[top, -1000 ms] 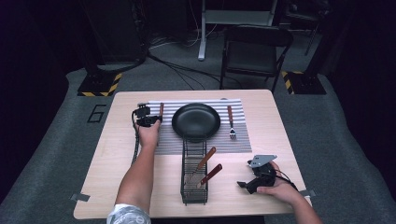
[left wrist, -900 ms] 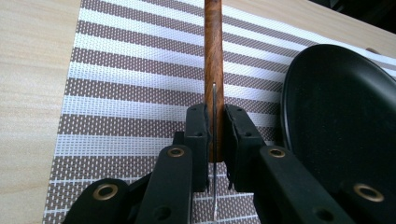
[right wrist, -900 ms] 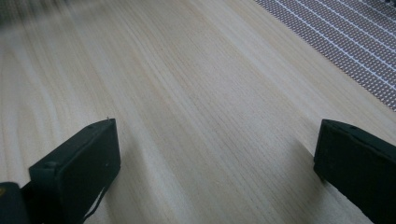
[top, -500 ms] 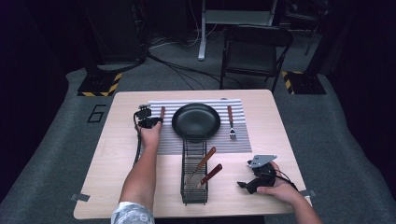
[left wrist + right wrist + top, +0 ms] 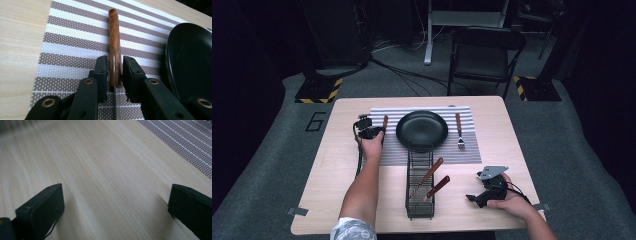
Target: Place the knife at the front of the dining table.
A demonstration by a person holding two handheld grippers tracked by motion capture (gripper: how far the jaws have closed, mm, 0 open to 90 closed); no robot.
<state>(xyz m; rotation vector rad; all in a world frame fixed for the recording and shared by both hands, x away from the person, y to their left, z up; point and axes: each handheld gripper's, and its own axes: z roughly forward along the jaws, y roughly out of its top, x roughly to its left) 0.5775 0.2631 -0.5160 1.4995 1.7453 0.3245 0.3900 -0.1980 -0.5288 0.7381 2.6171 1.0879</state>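
High view. Worktop (image 5: 332,165): light wood, square. Striped placemat (image 5: 472,152) lay along its far half. Black plate (image 5: 422,131) sat at the mat's centre. Fork (image 5: 459,132) with a wooden handle lay on the mat just right of the plate, tines toward the near side. Knife (image 5: 385,122) with a wooden handle lay on the mat just left of the plate, handle toward the far side. Left gripper (image 5: 368,131) sat at the near part of that knife, the person's forearm reaching in from the near edge. Black wire rack (image 5: 418,209) stood on the worktop just near of the plate, its far end touching the mat; two wooden-handled utensils (image 5: 434,180) lay slanted in it. Right gripper (image 5: 484,192), with its grey plate on top, rested on the worktop at the near right, well apart from the rack.

Left gripper view. Knife (image 5: 114,50) stood on edge on the mat (image 5: 67,50), handle pointing far. Fingers (image 5: 102,72) flanked the handle's near end, narrowly parted and having just been opening; small gaps showed on both sides, so no pinch. Plate (image 5: 190,57) lay at the right.

Right gripper view. Fingers (image 5: 42,207) were spread wide above bare worktop (image 5: 107,177), nothing between them. Mat (image 5: 185,142) crossed the far right corner.
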